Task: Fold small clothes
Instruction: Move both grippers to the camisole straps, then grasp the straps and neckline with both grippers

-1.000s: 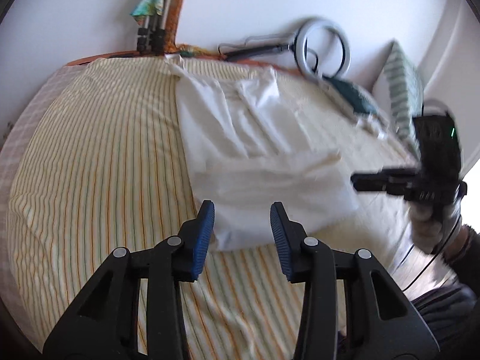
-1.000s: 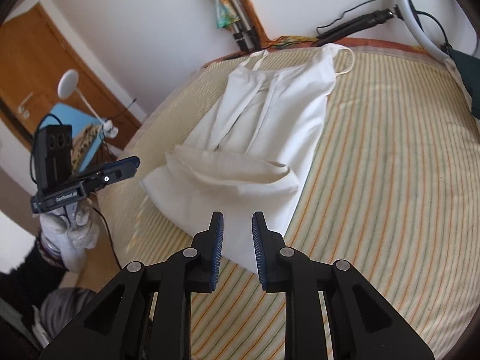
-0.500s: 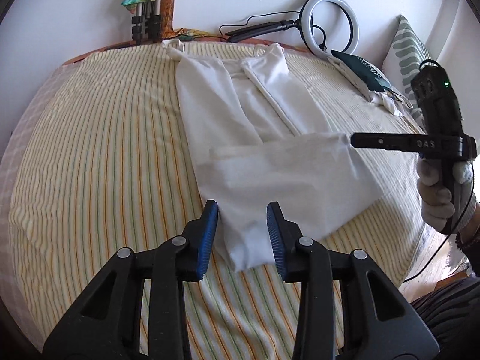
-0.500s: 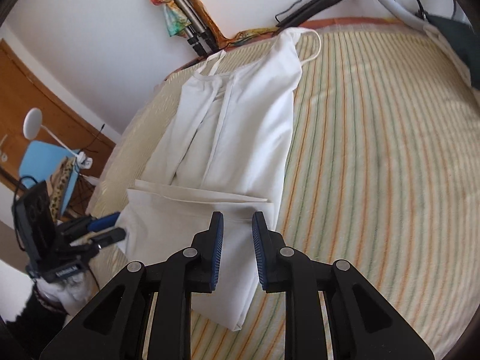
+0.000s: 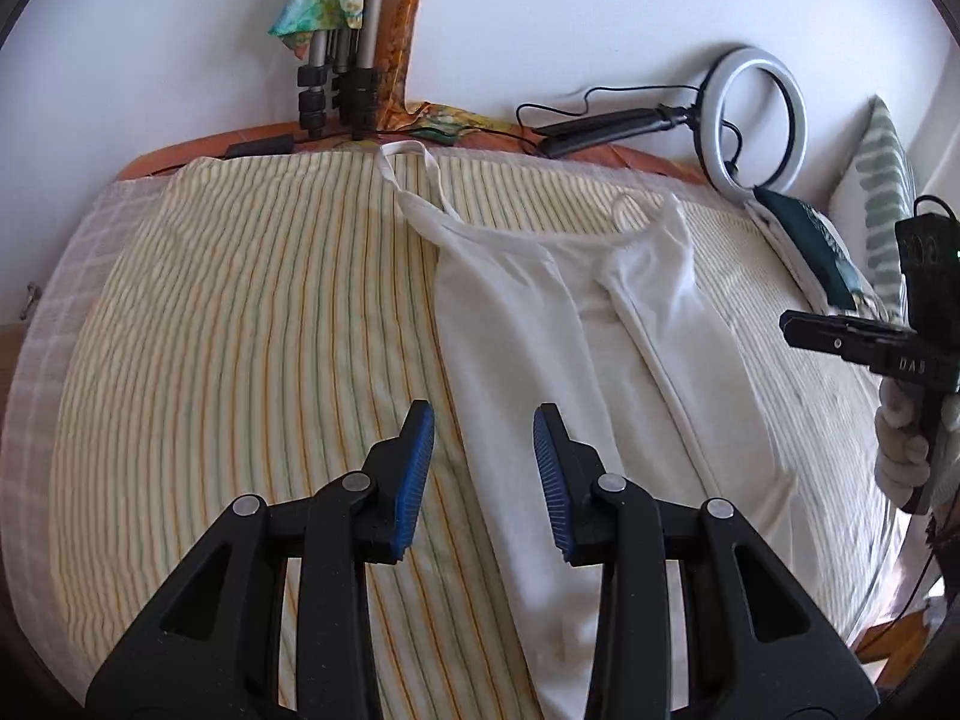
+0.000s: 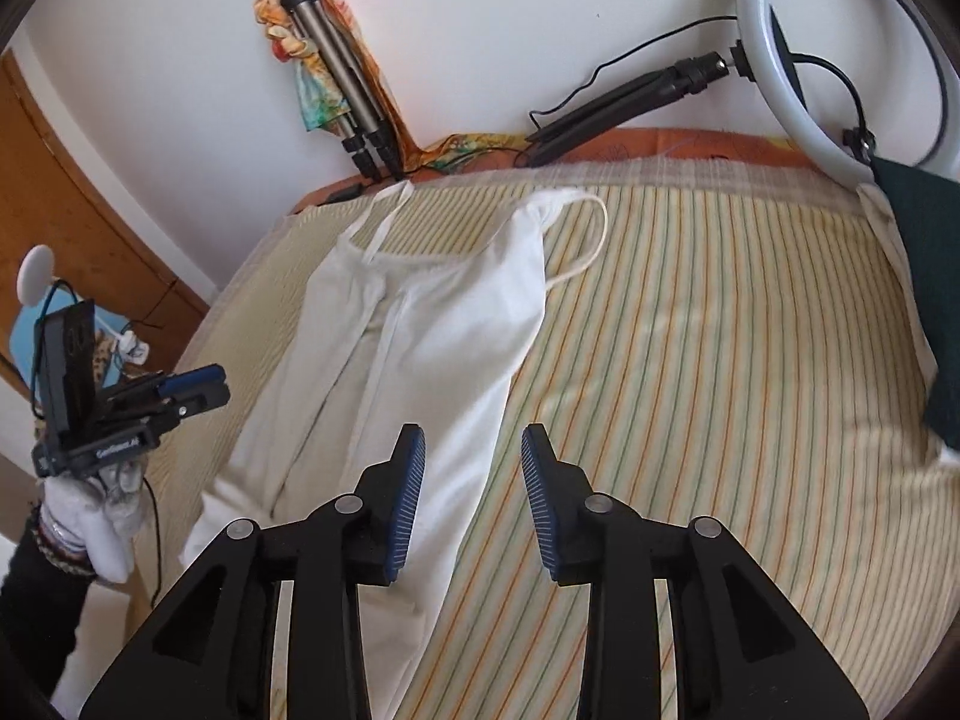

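Observation:
A white strappy garment (image 5: 576,360) lies lengthwise on the striped bed, its sides folded in toward the middle and its straps at the far end. It also shows in the right wrist view (image 6: 414,324). My left gripper (image 5: 483,450) is open and empty, hovering over the garment's left edge. My right gripper (image 6: 471,474) is open and empty, hovering over the garment's right edge. Each gripper shows from the side in the other's view, the right gripper (image 5: 852,336) and the left gripper (image 6: 180,390).
The bed has a yellow striped sheet (image 5: 240,360). A ring light (image 5: 756,120) with stand, tripod legs (image 5: 336,84) and a colourful cloth stand at the far wall. A dark item (image 6: 924,276) and a patterned pillow (image 5: 882,180) lie on the right.
Both grippers moved forward along the garment toward its straps. The right gripper's jaws opened wider. The folded-over bottom part is no longer in view.

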The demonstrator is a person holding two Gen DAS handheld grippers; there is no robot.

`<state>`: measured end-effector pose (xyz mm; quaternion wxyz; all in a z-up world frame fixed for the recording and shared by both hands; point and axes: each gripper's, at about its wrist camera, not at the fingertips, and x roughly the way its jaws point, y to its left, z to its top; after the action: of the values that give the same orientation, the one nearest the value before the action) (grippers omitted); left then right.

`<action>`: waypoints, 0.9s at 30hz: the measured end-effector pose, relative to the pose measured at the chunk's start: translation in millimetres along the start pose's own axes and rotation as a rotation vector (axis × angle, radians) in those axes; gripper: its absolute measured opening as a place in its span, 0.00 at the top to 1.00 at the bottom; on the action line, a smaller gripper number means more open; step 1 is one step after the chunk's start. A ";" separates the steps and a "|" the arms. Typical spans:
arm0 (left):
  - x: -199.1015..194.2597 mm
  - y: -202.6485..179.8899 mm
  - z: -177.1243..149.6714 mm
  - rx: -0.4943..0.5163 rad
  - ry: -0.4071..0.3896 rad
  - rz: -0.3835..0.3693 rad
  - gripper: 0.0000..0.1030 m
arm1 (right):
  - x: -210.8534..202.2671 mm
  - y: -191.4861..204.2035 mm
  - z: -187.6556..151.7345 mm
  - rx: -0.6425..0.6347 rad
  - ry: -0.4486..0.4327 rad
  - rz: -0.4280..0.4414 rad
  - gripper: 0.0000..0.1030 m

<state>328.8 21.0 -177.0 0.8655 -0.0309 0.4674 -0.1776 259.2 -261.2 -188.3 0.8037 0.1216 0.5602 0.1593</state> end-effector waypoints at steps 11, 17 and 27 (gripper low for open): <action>63.2 21.4 43.4 -0.040 0.017 0.023 0.66 | 65.1 -23.1 57.6 0.025 -0.029 0.003 0.54; 76.4 18.5 44.3 -0.015 0.001 0.043 0.62 | 80.3 -30.7 65.2 -0.001 -0.018 -0.040 0.98; 89.1 31.9 73.8 -0.102 -0.001 -0.025 0.58 | 69.6 -50.4 73.2 0.080 -0.051 0.091 0.87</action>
<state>442.7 12.6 -213.7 0.8608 -0.0808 0.4749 -0.1642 356.4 -281.5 -242.1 0.8041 0.1830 0.5393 0.1702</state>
